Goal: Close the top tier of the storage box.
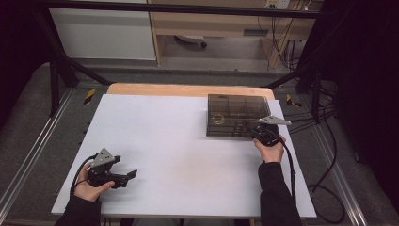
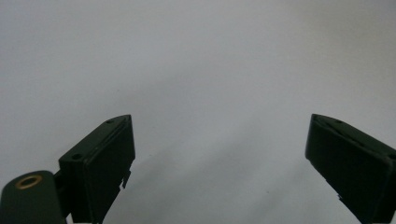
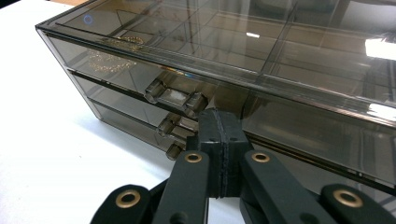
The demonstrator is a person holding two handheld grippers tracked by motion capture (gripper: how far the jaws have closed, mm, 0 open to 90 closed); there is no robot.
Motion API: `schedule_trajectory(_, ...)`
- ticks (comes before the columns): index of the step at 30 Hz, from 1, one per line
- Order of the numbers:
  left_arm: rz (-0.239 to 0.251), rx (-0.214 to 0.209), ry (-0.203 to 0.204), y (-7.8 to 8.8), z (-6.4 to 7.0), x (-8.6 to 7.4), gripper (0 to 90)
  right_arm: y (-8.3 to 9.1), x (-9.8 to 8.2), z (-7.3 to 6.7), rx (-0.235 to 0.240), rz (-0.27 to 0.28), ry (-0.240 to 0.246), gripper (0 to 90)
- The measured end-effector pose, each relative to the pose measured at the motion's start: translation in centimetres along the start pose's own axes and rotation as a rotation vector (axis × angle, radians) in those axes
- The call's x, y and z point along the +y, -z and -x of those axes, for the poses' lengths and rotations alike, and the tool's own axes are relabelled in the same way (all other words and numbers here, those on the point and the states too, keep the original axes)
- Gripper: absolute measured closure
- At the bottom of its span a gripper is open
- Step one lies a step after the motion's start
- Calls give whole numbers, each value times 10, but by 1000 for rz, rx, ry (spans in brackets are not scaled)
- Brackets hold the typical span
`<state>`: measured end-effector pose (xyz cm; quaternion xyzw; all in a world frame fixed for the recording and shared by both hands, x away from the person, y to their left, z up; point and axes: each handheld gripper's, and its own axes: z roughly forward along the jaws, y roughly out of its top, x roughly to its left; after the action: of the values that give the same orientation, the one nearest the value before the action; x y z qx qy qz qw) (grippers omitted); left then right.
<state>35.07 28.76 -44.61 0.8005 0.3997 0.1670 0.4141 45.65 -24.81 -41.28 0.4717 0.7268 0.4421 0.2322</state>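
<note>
Your left gripper (image 1: 123,176) sits low by the worktop's (image 1: 179,155) near-left corner, fingers (image 2: 100,158) spread wide and released, nothing between them but bare white surface. Leave it parked there, or bring it across if the box wants steadying.

Moving right, the smoked drawer box (image 1: 235,110) stands toward the far-right corner of the worktop, front face turned to you. Through the lid you can make out compartments and something gold and chain-like in the left one.

Now the right gripper (image 3: 220,154): fingers (image 3: 210,140) clenched flat against each other, nothing between them, tips right up at the box front just beside the stacked drawer pulls (image 3: 175,95). Whether the tips are actually touching the face, you can't tell from here.

The step in hand looks like opening a drawer, and shut fingers won't hook a pull cleanly. So ease back a touch, open up, slide over to the pull you want and close on its lip squarely. Then draw straight toward the near edge, level, no twisting. That box looks light and could well slide with you, so go slowly, and pin its top with the left gripper if it creeps.
</note>
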Motion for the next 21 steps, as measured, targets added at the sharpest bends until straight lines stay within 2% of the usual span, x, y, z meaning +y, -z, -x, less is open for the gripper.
schedule_trajectory(8, -2, 0, -3, 0, 0, 0, 81, 0, 0, -1, 0, -2, -1, 900)
schedule_trajectory(14, -2, 0, 3, 0, -1, 0, 81, 12, 2, -4, 4, 5, 5, 900)
schedule_trajectory(18, -2, 0, 4, 0, -1, -1, 81, 25, 6, -12, 30, 5, 16, 833)
schedule_trajectory(21, -2, -1, 4, 0, -1, -1, 81, 34, 6, -20, 48, 9, 19, 720)
